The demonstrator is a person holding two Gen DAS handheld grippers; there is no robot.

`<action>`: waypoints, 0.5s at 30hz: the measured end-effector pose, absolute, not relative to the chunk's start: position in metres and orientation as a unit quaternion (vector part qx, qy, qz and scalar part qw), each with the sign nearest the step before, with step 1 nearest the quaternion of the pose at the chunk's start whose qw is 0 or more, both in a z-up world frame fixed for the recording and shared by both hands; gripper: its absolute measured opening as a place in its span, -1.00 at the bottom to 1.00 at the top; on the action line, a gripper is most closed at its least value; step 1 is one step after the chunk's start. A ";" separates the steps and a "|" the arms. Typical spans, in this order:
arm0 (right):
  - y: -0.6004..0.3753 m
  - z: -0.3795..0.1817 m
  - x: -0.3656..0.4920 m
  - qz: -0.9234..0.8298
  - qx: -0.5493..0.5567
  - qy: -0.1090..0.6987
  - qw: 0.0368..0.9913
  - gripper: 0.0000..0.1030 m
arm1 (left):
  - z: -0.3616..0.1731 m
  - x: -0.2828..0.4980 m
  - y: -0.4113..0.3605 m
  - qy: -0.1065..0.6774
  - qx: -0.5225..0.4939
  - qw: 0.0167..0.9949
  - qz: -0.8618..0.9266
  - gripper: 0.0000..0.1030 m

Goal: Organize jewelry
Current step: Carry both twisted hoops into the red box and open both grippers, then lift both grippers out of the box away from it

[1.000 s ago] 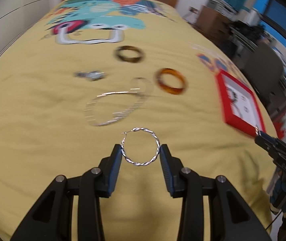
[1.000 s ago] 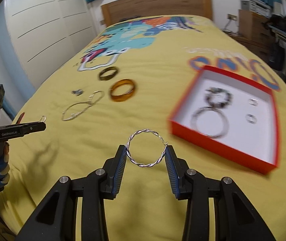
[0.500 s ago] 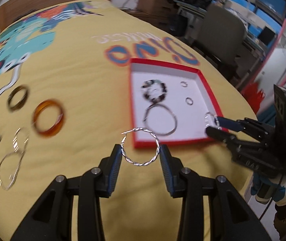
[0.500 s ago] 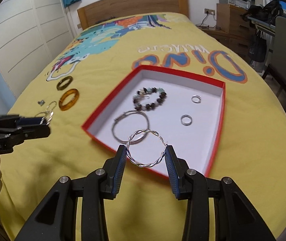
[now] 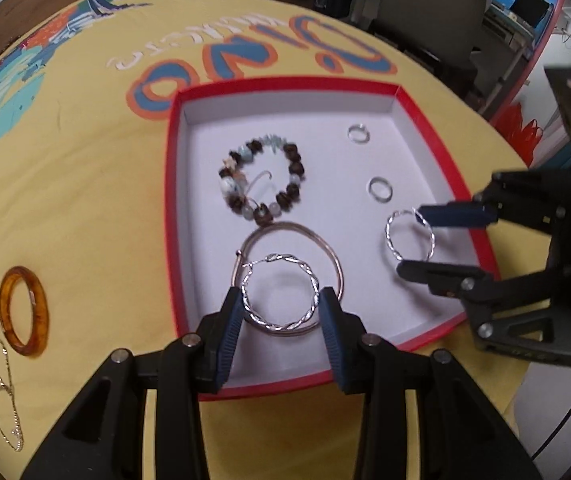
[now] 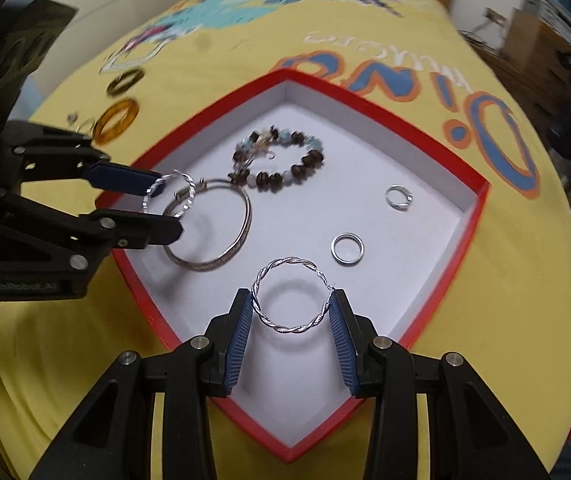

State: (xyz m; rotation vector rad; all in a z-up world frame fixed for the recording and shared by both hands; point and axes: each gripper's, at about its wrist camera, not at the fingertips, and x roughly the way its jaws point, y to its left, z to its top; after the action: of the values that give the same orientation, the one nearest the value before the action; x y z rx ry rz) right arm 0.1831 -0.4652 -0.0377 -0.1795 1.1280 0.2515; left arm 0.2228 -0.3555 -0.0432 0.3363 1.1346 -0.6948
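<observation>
Now we hold two twisted silver hoops over the red box (image 5: 171, 208): left hand-held gripper (image 5: 281, 300) clamps one hoop earring (image 5: 280, 292), right hand-held gripper (image 6: 291, 306) clamps the other hoop (image 6: 291, 300). Inside the box lie a beaded bracelet (image 5: 263, 178) and a bangle (image 5: 335, 258).

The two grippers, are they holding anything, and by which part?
Each holds a twisted silver hoop earring across its width, pinched at opposite sides of the ring: left gripper with one hoop, right gripper with the other.
</observation>
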 end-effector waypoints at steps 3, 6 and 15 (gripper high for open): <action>-0.462 -0.044 0.190 0.137 -0.114 0.548 0.818 -0.24 | -0.051 0.226 -0.355 0.533 0.150 0.770 -0.318 -0.29; -0.457 -0.050 0.192 0.150 -0.139 0.558 0.804 -0.23 | -0.053 0.230 -0.352 0.540 0.138 0.767 -0.319 -0.29; -0.456 -0.052 0.195 0.152 -0.155 0.566 0.796 -0.19 | -0.060 0.233 -0.353 0.550 0.129 0.763 -0.314 -0.28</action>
State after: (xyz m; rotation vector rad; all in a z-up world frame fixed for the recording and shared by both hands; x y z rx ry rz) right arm 0.1951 -0.4558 -0.0520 -0.3329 1.2154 0.3271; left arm 0.2330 -0.3534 -0.0602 0.2815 1.1971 -0.6830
